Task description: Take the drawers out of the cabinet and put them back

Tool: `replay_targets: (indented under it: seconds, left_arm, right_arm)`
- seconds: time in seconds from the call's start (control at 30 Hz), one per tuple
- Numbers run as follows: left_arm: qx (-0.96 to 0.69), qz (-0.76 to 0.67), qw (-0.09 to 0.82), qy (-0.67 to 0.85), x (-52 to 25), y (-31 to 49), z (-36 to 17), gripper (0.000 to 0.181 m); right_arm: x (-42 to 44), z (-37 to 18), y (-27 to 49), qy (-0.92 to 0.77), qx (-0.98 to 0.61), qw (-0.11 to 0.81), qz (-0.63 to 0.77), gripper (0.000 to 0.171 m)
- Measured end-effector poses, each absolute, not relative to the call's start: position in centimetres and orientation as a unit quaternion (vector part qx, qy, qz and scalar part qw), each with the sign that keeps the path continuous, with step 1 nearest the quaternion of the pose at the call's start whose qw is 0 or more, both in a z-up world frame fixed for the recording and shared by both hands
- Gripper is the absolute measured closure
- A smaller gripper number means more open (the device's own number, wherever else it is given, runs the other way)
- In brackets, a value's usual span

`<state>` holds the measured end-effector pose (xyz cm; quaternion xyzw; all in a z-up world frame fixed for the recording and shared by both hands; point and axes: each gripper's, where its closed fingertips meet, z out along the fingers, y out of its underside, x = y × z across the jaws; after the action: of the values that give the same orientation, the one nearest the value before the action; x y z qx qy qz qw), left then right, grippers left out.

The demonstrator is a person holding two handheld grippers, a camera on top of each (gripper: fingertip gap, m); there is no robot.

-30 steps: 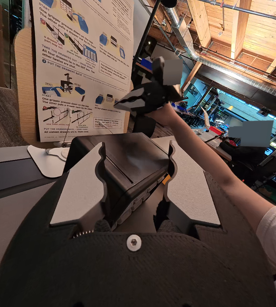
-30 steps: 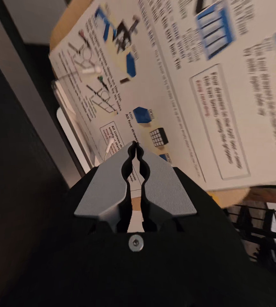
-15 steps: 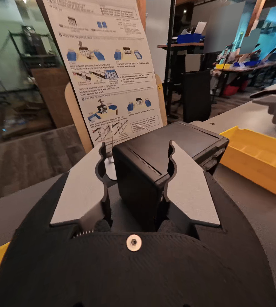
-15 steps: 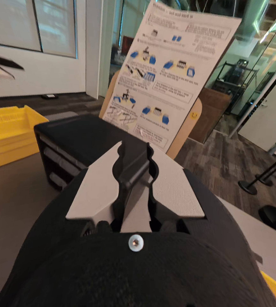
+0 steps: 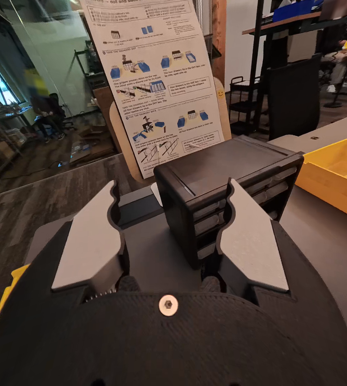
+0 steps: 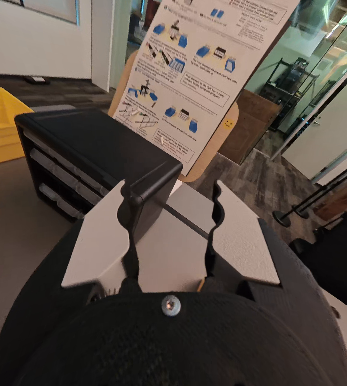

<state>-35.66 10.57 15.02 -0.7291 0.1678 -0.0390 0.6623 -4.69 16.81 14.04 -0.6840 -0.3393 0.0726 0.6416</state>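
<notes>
The black cabinet [image 5: 220, 179] stands mid-counter [image 5: 322, 250], drawers [image 6: 64, 173] apparently all in (none lie outside), so removal seems unstarted. Left claw [image 5: 171, 208] and right claw [image 6: 170, 208] both gape apart, empty, near it.

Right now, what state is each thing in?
left tool: open, empty.
right tool: open, empty.
cabinet: upright on the table.
drawers: those visible are in, none sticking out.
yellow bin: looks empty.
</notes>
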Motion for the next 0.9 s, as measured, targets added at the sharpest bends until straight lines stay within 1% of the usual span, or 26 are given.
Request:
replay_targets:
  seconds: [0.07,0.1,0.17,0.27,0.3,0.33,0.37,0.43,0.53,0.67,0.7,0.73,0.8,0.87,0.9]
  left_arm:
    - [-0.744,-0.037,0.645,0.17,-36.0,10.8,13.7,0.08]
    - [-0.746,-0.035,0.641,0.176,-36.1,10.9,13.4,0.08]
    - [-0.729,-0.035,0.657,0.191,-35.9,10.9,14.1,0.085]
    - [-0.713,-0.064,0.667,0.207,-34.6,10.7,14.9,0.106]
    - [-0.712,-0.075,0.666,0.21,-34.1,10.7,14.9,0.11]
    - [-0.711,-0.083,0.666,0.212,-33.7,10.8,14.9,0.117]
    - [-0.711,-0.09,0.664,0.215,-33.3,10.9,14.7,0.126]
    - [-0.724,-0.095,0.646,0.223,-32.9,11.2,13.7,0.134]
    - [-0.742,-0.098,0.619,0.238,-32.6,11.4,12.4,0.155]
    - [-0.731,-0.122,0.618,0.263,-31.5,10.3,12.7,0.181]
    - [-0.727,-0.123,0.622,0.265,-31.4,10.1,12.9,0.181]
    - [-0.724,-0.121,0.624,0.267,-31.4,10.0,13.0,0.181]
    - [-0.723,-0.109,0.63,0.262,-31.7,9.9,13.3,0.181]
    - [-0.721,-0.099,0.641,0.245,-32.2,9.9,14.0,0.174]
    - [-0.719,-0.099,0.645,0.238,-32.3,9.8,14.4,0.171]
  right_arm:
    - [-5.0,14.3,16.9,-0.343,-0.676,0.65,0.053,0.09]
    - [-5.4,14.5,16.7,-0.347,-0.671,0.654,0.051,0.093]
    - [-6.4,15.1,15.7,-0.36,-0.655,0.662,0.047,0.115]
    - [-7.4,17.1,13.6,-0.365,-0.616,0.698,0.031,0.15]
    - [-7.7,17.5,12.8,-0.367,-0.605,0.705,0.029,0.161]
    - [-8.1,17.8,12.2,-0.368,-0.6,0.71,0.03,0.169]
    - [-8.5,17.7,11.7,-0.372,-0.6,0.708,0.03,0.171]
    - [-8.9,16.7,11.4,-0.379,-0.621,0.686,0.017,0.171]
    - [-8.5,16.4,11.4,-0.362,-0.638,0.679,-0.014,0.17]
    - [-8.1,16.6,10.4,-0.348,-0.644,0.682,-0.017,0.167]
    - [-8.2,16.8,9.9,-0.357,-0.632,0.687,-0.018,0.167]
    - [-8.1,17.2,9.7,-0.364,-0.62,0.695,-0.019,0.171]
    - [-7.2,17.7,9.9,-0.349,-0.618,0.704,-0.014,0.171]
    - [-6.5,18.3,10.4,-0.332,-0.614,0.716,0.01,0.171]
    - [-6.3,18.5,10.7,-0.327,-0.612,0.72,0.028,0.159]
